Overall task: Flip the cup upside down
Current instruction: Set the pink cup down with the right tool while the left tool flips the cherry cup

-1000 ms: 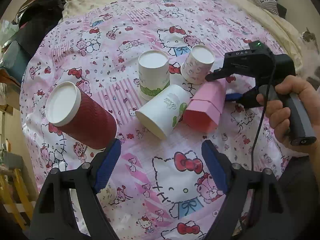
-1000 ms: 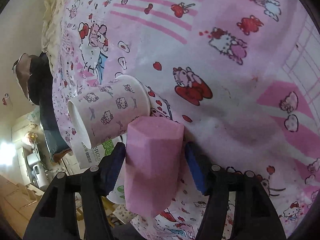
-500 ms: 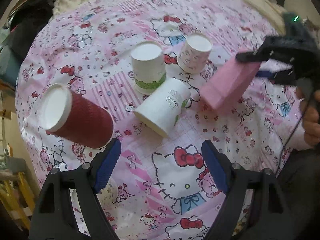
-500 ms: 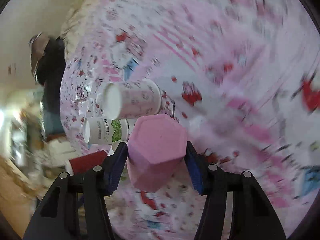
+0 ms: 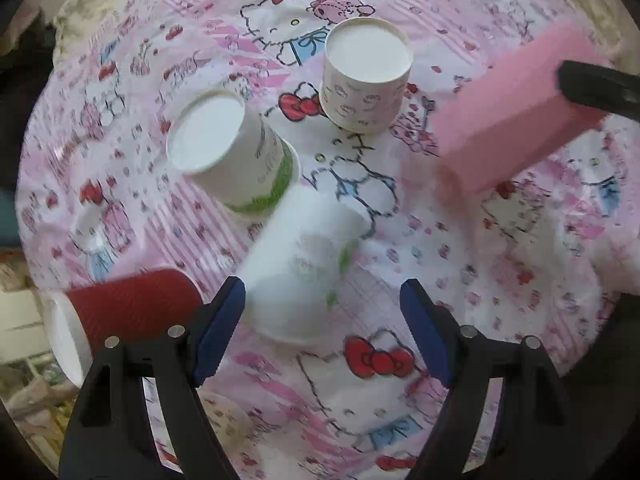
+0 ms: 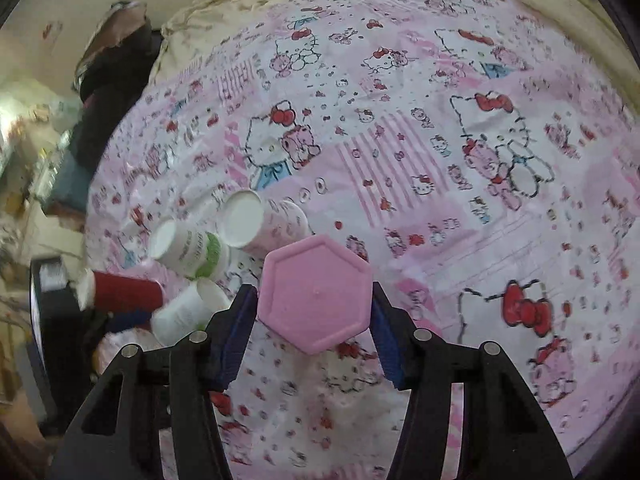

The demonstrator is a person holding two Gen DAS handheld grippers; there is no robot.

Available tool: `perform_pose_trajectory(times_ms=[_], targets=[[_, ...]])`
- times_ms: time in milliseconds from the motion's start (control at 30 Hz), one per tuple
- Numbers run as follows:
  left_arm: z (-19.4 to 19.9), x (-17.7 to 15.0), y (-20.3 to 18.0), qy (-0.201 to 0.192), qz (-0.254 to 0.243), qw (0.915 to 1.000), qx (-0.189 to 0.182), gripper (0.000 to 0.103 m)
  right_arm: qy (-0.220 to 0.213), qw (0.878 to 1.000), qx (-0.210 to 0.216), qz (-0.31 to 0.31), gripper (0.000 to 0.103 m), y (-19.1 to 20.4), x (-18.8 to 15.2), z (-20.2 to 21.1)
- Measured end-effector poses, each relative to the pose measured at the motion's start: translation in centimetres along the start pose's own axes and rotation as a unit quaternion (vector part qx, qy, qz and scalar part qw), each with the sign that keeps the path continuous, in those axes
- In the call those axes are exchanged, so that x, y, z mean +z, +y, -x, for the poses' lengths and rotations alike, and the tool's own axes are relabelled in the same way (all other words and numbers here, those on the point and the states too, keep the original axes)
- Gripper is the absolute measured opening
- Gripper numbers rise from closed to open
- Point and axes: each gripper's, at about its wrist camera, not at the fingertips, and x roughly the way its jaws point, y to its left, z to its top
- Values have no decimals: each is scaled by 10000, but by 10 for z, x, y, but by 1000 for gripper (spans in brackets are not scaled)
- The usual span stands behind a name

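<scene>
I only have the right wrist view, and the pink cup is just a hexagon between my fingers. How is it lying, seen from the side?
Observer: In the left wrist view the pink cup slants. The right gripper holds its upper end, and its lower end points toward the sheet.
Operator: And my other hand?
Observer: The left gripper points down over the white cup, which lies on its side between the fingers. The jaws are closing, and the finger on the picture's right has not reached the cup.
Operator: Anything crowding it?
Observer: The red cup lies on its side just outside the other finger.
</scene>
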Motion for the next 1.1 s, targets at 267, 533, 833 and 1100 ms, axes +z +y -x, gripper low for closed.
perform_pose_trajectory(times_ms=[267, 533, 833, 1100], targets=[[-28, 15, -10, 348, -299, 9973, 575, 68, -28, 9988, -263, 416, 57, 11, -4, 6], [-25, 8, -9, 67, -241, 9991, 337, 55, 194, 9990, -162, 372, 57, 9, -7, -1], [20, -44, 17, -1489, 1048, 9828, -320, 54, 317, 9947, -448, 869, 57, 27, -13, -8], [-6, -72, 27, -1674, 1799, 9677, -569, 54, 406, 9891, -711, 1224, 57, 43, -22, -20]])
